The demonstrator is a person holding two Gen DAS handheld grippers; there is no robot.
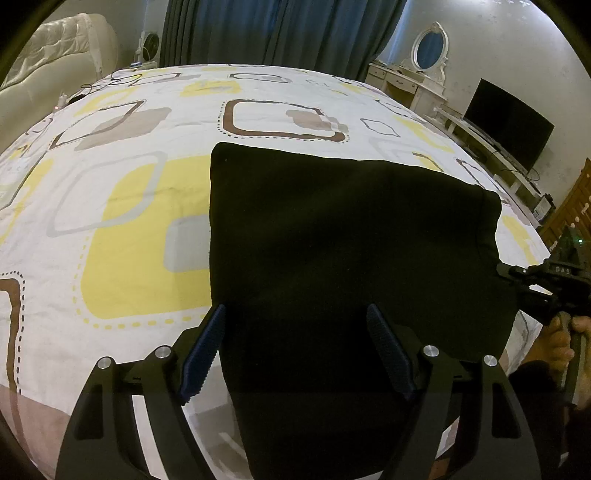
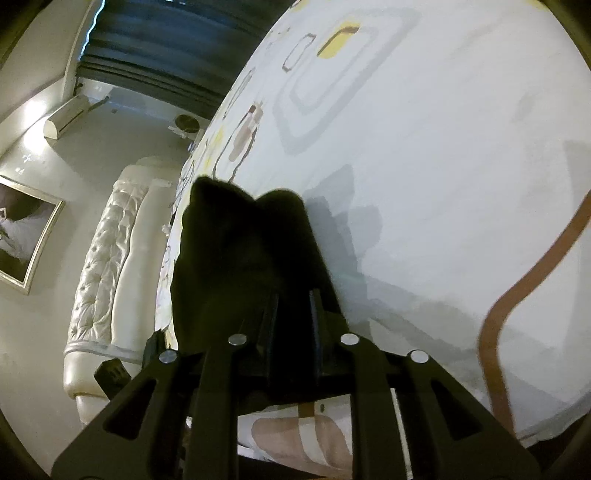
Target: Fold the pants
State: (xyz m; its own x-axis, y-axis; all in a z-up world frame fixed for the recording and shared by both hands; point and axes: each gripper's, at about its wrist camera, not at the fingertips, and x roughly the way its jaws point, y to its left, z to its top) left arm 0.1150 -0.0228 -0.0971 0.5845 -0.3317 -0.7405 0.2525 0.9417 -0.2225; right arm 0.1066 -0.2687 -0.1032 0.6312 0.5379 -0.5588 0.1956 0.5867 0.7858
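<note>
Black pants (image 1: pixel 332 240) lie folded on the patterned bed sheet (image 1: pixel 122 229), reaching from the bed's middle to its near edge. My left gripper (image 1: pixel 295 317) is open, its blue-padded fingers (image 1: pixel 207 347) spread just above the near part of the pants, holding nothing. My right gripper (image 1: pixel 517 277) shows at the right edge of the left wrist view, at the pants' right side. In the right wrist view my right gripper (image 2: pixel 293 299) is shut on a bunched edge of the pants (image 2: pixel 240 243), lifted off the sheet (image 2: pixel 443 184).
A white tufted headboard (image 1: pixel 55 48) stands at the far left. Dark blue curtains (image 1: pixel 277 29) hang behind the bed. A dresser with an oval mirror (image 1: pixel 430 46) and a dark TV (image 1: pixel 509 122) stand at the right. Cables (image 1: pixel 92 86) lie on the far left of the bed.
</note>
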